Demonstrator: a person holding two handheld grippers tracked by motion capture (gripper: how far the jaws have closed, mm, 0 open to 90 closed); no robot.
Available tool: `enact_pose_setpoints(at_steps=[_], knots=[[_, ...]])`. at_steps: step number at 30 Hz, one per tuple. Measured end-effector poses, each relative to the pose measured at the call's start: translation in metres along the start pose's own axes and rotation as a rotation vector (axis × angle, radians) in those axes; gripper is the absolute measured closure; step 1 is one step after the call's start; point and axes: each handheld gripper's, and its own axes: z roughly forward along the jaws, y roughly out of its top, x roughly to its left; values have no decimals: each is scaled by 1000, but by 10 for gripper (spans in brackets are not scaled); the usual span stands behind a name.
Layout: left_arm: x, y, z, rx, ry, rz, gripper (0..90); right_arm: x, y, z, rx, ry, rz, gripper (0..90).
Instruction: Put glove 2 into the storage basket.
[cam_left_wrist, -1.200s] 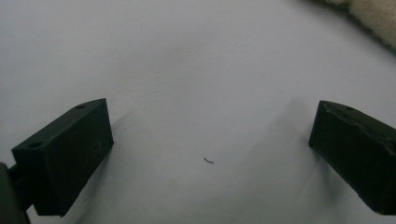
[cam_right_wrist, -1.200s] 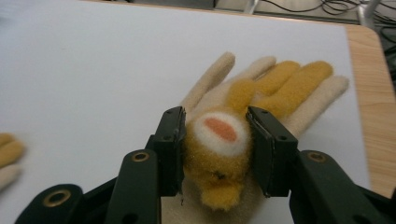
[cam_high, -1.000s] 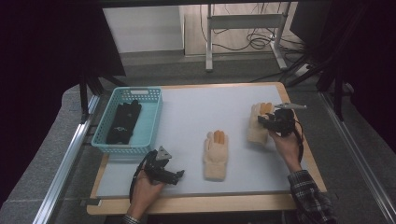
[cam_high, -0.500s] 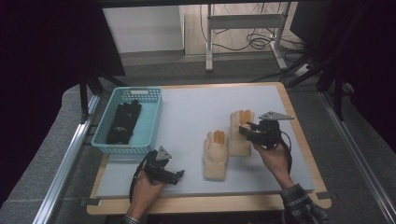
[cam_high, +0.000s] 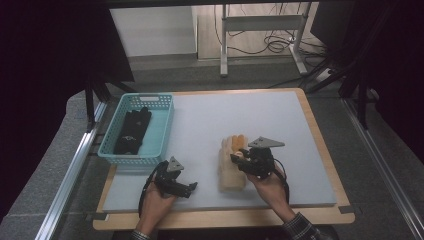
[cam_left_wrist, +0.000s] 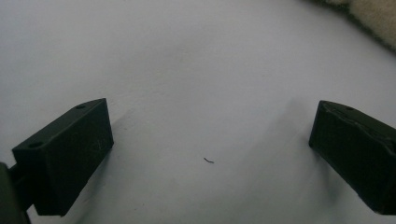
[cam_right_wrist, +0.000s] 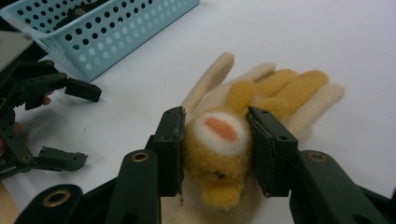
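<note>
Near the front edge of the white mat, right of centre: right gripper pinching a yellow fleece glove — both pads pressed into the orange-spotted patch, pile bulging between them. Held just over a second cream glove, flat on the mat, fingers pointing away from the person; upper glove's yellow and cream fingers fanned across it. Front left, well apart from the gloves: left gripper low over the mat, jaws spread wide, nothing but bare white surface and a tiny dark speck between them — edge of cream fleece at the far corner of the left gripper view. Far left: turquoise basket with dark gloves inside.
</note>
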Motion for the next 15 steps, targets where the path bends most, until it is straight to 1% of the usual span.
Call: enact_pose_setpoints(at_steps=[1, 3, 5, 7, 9, 11, 12, 14, 15], knots=[[0, 0, 0, 0, 0, -2, 0, 2, -1, 2, 4, -1, -2, 573], [0, 0, 0, 0, 0, -3, 0, 6, -6, 9, 8, -17, -10, 572], [0, 0, 0, -1, -1, -5, 0, 6, -9, 14, 11, -24, -7, 572], [0, 0, 0, 2, -1, 0, 0, 7, -12, 18, 13, -44, -12, 566], [0, 0, 0, -1, 0, -3, 0, 8, -16, 22, 20, -51, -10, 546], [0, 0, 0, -1, 0, -3, 0, 8, -20, 24, 31, -54, -13, 500], [0, 0, 0, -1, 0, -2, 0, 8, -22, 25, 31, -43, -14, 475], [0, 0, 0, -1, 0, -4, 0, 8, -20, 20, 20, -30, -38, 407], [0, 0, 0, 2, -1, 0, 0, 7, -19, 18, 15, -33, -47, 388]])
